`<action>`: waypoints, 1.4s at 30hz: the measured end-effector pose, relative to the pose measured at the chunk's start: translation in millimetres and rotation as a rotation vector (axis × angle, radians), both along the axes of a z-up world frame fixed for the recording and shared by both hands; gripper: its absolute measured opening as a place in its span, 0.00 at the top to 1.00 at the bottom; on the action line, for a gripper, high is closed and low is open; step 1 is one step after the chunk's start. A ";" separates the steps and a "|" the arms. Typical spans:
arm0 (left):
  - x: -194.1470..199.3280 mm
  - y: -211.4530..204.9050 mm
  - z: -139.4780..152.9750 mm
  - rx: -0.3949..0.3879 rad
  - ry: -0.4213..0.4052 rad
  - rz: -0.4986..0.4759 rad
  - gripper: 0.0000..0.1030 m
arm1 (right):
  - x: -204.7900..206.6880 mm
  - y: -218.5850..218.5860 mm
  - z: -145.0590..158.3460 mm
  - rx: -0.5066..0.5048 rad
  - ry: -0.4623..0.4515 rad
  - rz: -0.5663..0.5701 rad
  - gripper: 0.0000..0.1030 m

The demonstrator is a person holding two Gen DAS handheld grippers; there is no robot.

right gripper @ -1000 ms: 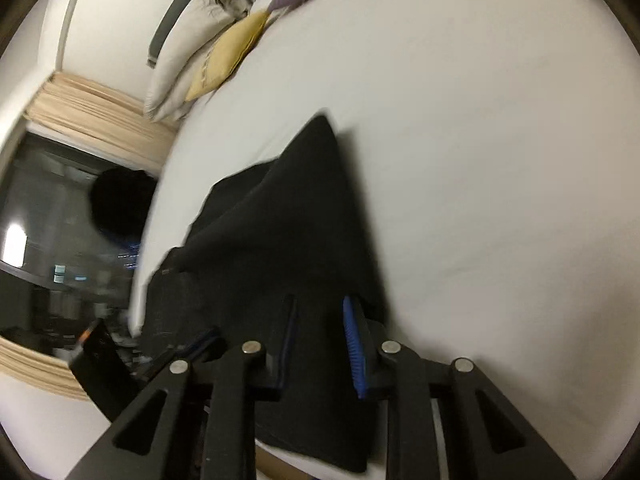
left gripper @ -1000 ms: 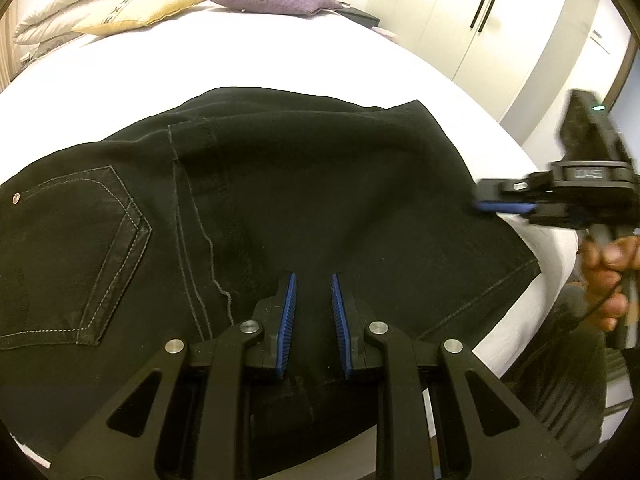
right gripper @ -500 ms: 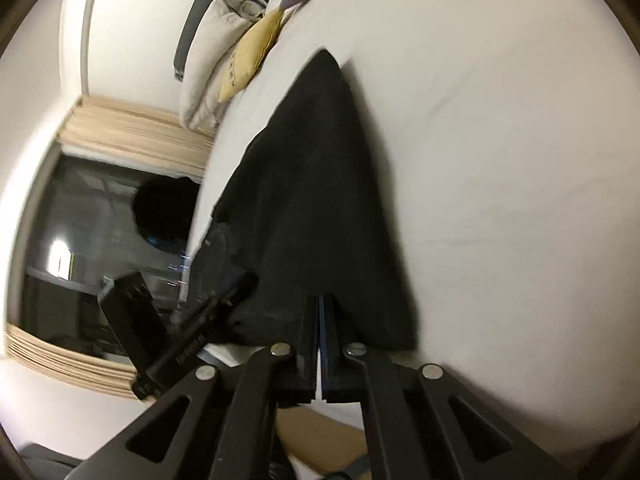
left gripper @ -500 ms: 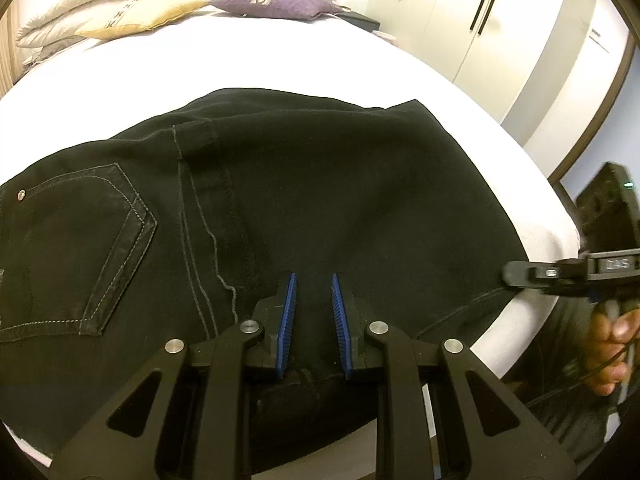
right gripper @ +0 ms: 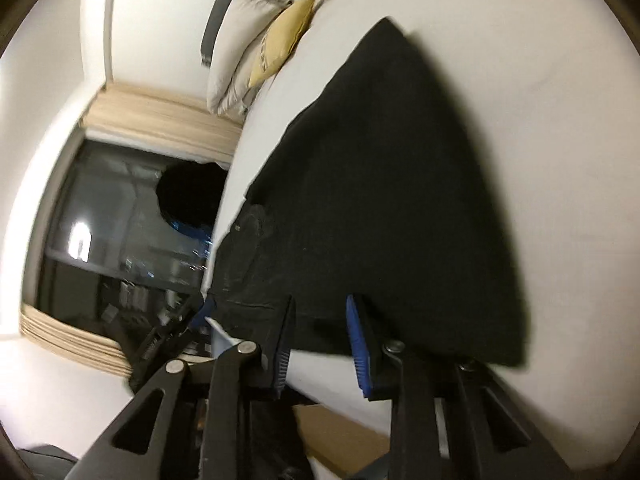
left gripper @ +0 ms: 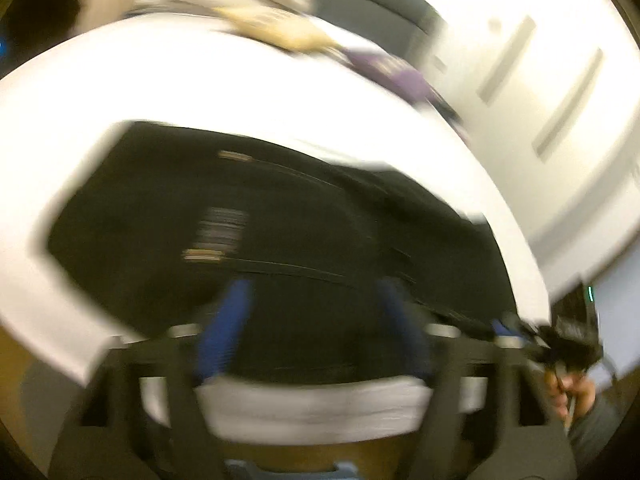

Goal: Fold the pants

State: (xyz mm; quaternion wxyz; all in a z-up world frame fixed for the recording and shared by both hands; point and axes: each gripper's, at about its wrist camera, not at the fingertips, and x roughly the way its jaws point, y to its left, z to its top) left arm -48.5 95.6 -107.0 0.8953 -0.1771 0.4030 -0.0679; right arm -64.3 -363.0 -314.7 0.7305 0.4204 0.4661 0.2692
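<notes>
White bedding (right gripper: 540, 128) fills both views, though the left wrist view is badly smeared, so stitching on the black pants (left gripper: 280, 220) reads only as streaks. Pillows (right gripper: 256, 48) sit at the far end, a dark window (right gripper: 120, 240) to the left. Folded black pants (right gripper: 380, 200) lie flat at the bed's near edge. Left gripper (left gripper: 316, 332) is spreading wide over the cloth, pinching nothing. Right gripper (right gripper: 320, 344) is opening at the hem, pads apart.

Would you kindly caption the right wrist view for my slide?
Right claw, jaws opening and empty, at the near edge of folded black pants on a white bed.
</notes>
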 end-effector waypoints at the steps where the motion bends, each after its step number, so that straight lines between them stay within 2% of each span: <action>1: -6.0 23.8 0.7 -0.017 -0.006 0.064 0.24 | -3.5 -5.5 6.5 -0.006 -0.007 -0.008 0.64; 3: -13.7 67.4 -2.5 -0.094 0.010 0.167 0.24 | -7.0 -12.7 21.7 -0.001 -0.048 -0.022 0.53; 5: -20.9 102.9 -6.5 -0.192 0.000 0.251 0.24 | -9.0 -20.4 34.3 0.030 -0.077 -0.047 0.53; 7: -22.3 121.7 -12.7 -0.252 -0.001 0.283 0.24 | -4.1 -19.4 42.1 0.065 -0.088 -0.065 0.53; 12: -18.0 136.2 -40.3 -0.351 0.036 0.306 0.24 | -8.0 -12.0 48.0 0.067 -0.069 -0.039 0.52; 15: -16.4 142.5 -59.4 -0.435 0.054 0.322 0.24 | -8.7 1.0 57.8 0.056 -0.061 -0.018 0.52; 17: -14.9 144.2 -62.9 -0.455 0.040 0.325 0.24 | -5.9 5.6 61.9 0.047 -0.055 -0.011 0.52; 26: -5.1 165.4 -91.4 -0.668 -0.062 0.356 0.27 | -8.8 5.1 66.2 0.046 -0.056 -0.002 0.53; 28: -2.4 165.7 -94.2 -0.689 -0.073 0.361 0.34 | -8.2 6.3 64.7 0.046 -0.054 0.001 0.53; 30: 1.3 167.0 -98.7 -0.710 -0.067 0.359 0.49 | -8.0 8.1 63.2 0.048 -0.054 0.003 0.52; 31: 5.4 164.3 -100.0 -0.709 -0.060 0.364 0.63 | -7.4 8.7 63.1 0.052 -0.054 0.004 0.52; 32: 6.1 166.4 -104.3 -0.714 -0.051 0.376 0.71 | -7.4 8.2 63.5 0.051 -0.055 0.004 0.52; 33: 5.8 169.3 -108.0 -0.726 -0.047 0.383 0.71 | -6.4 9.1 64.1 0.049 -0.057 0.004 0.52; 35: 5.8 172.0 -112.7 -0.732 -0.044 0.388 0.79 | -2.7 11.7 65.3 0.049 -0.059 0.004 0.52; 38: 7.2 173.0 -114.1 -0.725 -0.044 0.385 0.84 | 9.1 23.4 63.6 0.019 -0.047 0.016 0.52; 42: 11.1 172.7 -113.0 -0.719 -0.043 0.383 0.87 | 24.5 50.7 65.2 -0.015 -0.036 0.067 0.52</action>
